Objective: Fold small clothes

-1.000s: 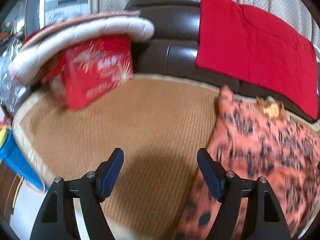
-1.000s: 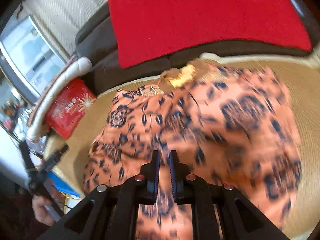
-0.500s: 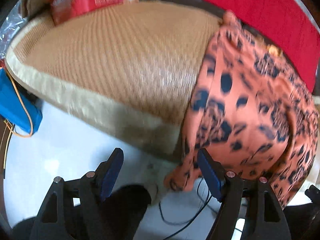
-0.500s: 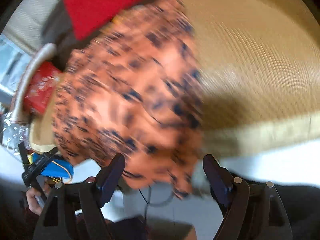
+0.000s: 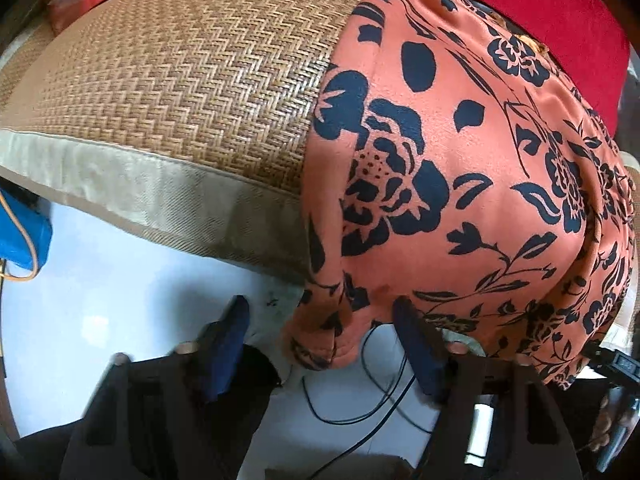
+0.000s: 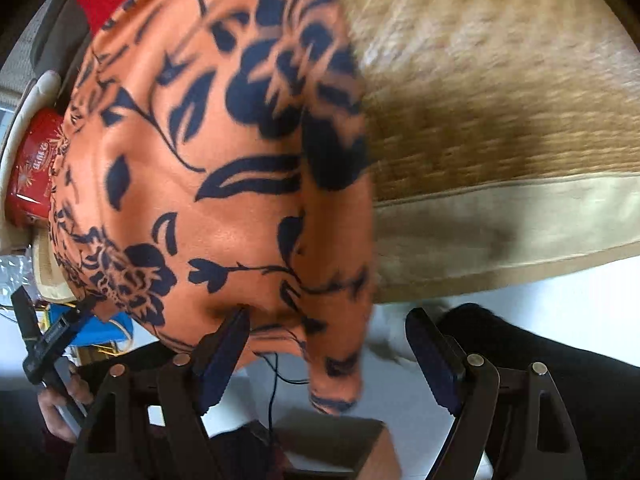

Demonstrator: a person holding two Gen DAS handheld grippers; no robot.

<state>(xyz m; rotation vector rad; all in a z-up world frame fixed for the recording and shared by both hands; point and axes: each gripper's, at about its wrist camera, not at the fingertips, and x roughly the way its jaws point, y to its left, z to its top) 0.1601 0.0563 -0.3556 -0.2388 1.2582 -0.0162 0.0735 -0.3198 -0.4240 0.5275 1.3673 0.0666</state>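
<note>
An orange garment with a dark blue floral print (image 5: 460, 168) lies on the woven mat of the sofa seat (image 5: 192, 72) and hangs over its front edge. My left gripper (image 5: 322, 312) is open, its jaws on either side of the garment's hanging lower left corner. In the right wrist view the same garment (image 6: 224, 168) drapes over the seat edge. My right gripper (image 6: 328, 322) is open, with the hanging lower right corner between its jaws.
A red cloth (image 5: 540, 4) lies on the sofa back. A red box (image 6: 34, 168) stands at the far left of the seat. White floor (image 5: 120, 300) with black cables (image 5: 360, 404) lies below the seat edge. A blue object (image 5: 20, 236) sits at the left.
Both grippers have dropped from above the seat to its front edge. The right gripper was shut a second ago and has opened. Both now sit at the hanging hem.
</note>
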